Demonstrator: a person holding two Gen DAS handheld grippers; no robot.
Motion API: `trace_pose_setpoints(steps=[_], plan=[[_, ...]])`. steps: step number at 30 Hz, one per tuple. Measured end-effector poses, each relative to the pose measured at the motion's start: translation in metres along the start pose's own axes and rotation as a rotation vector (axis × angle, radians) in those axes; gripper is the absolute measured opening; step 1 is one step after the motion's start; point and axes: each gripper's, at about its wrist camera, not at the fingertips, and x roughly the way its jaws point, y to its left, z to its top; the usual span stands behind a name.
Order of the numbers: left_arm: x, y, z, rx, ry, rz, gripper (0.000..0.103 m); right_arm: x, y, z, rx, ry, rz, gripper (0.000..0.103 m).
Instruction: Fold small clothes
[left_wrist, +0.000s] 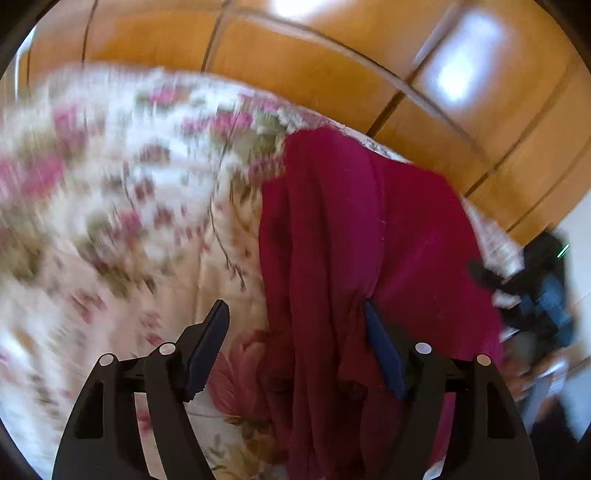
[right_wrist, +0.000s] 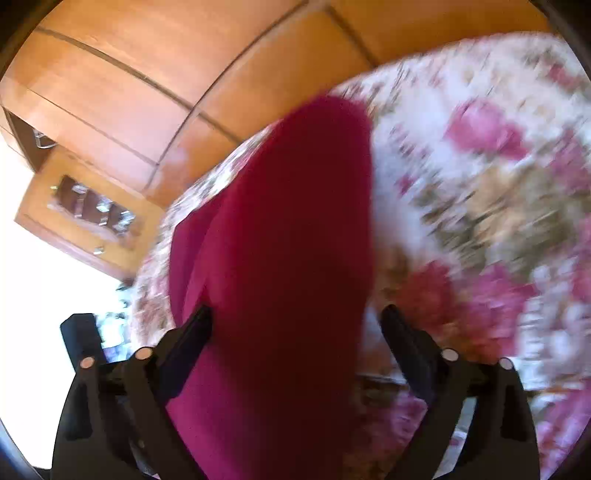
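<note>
Floral bedspread (left_wrist: 110, 221) underlies the red garment (left_wrist: 332, 240); both the left tool (left_wrist: 295, 317) and right tool (right_wrist: 295, 317) gape; a glass-fronted cabinet (right_wrist: 88, 210) shows rightward only.

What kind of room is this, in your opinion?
Probably a bedroom: a flowered bedspread covers a wide soft surface, tall wooden wardrobe doors stand behind it, and a red garment lies on top.

- Left wrist view: the magenta garment (left_wrist: 332, 258) fills the centre and lower right, draped between the spread jaws of the left gripper (left_wrist: 295, 314).
- The floral bedspread (left_wrist: 110, 221) lies bare across the left half.
- Wooden wardrobe doors (left_wrist: 332, 66) wall off the top.
- Right wrist view: bare bedspread at right; a wooden cabinet (right_wrist: 81, 214) stands at left.
</note>
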Motion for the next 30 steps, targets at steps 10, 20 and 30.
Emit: trace_pose_setpoints(steps=[10,20,30], plan=[[-0.002,0.016,-0.007,-0.035,0.003,-0.259,0.041,-0.021,0.046,-0.011,-0.09,-0.063,-0.02,0.041],[0.024,-0.105,0.001,0.157,0.08,-0.367,0.027,-0.141,0.044,-0.029,-0.144,-0.288,-0.105,0.039],[0.119,-0.337,0.008,0.528,0.199,-0.382,0.027,-0.273,-0.081,-0.024,0.062,-0.516,-0.336,0.039]])
